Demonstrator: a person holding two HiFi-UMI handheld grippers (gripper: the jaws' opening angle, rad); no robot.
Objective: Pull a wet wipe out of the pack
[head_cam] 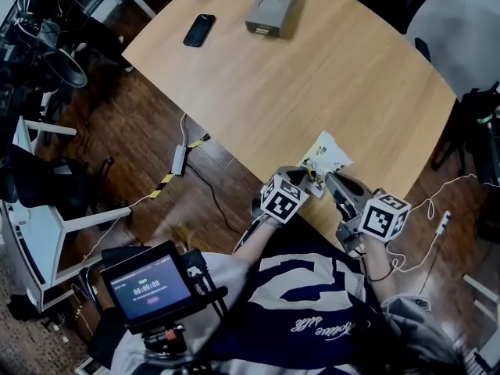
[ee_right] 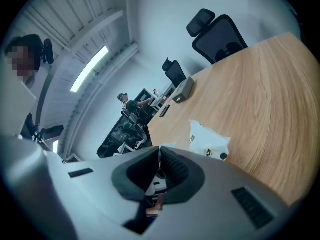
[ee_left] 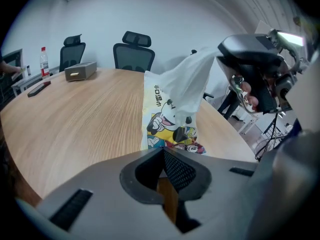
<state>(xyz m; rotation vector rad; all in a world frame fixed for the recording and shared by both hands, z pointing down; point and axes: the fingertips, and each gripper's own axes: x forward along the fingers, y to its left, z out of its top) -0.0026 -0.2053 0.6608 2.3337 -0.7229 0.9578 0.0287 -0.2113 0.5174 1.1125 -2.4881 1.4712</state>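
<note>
Jaws on pack (head_cam: 326,158), wipe (ee_left: 187,84); phone (head_cam: 199,30) beyond

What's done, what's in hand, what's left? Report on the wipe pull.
Done: left claw shut on the pack, right claw shut on the wet wipe. In hand: the wipe stretches up from the pack, apparently partly out. Left: draw it fully free.

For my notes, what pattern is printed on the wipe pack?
The pack has cartoon figures in black, white and yellow; the left gripper view shows it best.
</note>
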